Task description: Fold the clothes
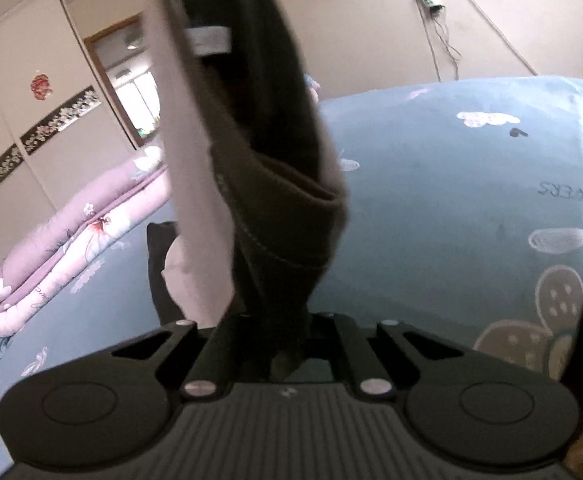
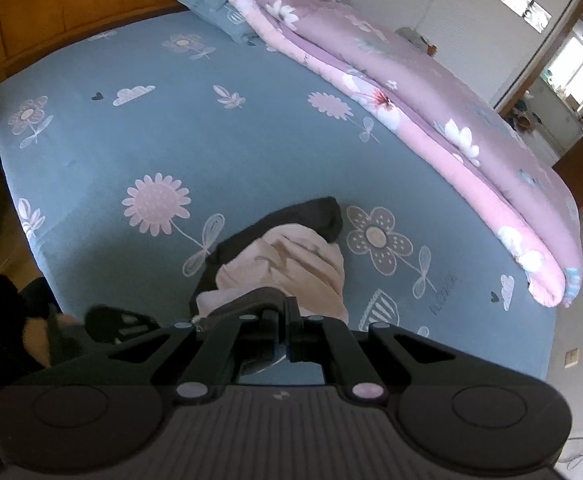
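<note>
Our left gripper pinches dark garment aloft; only right view shows right gripper clamped on its edge w/ pink lining on bed.

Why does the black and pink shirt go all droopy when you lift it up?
The garment is probably soft and floppy: it hangs in loose folds from the left gripper. In the right wrist view it bunches on the bed sheet, so it likely sags wherever unsupported.
</note>
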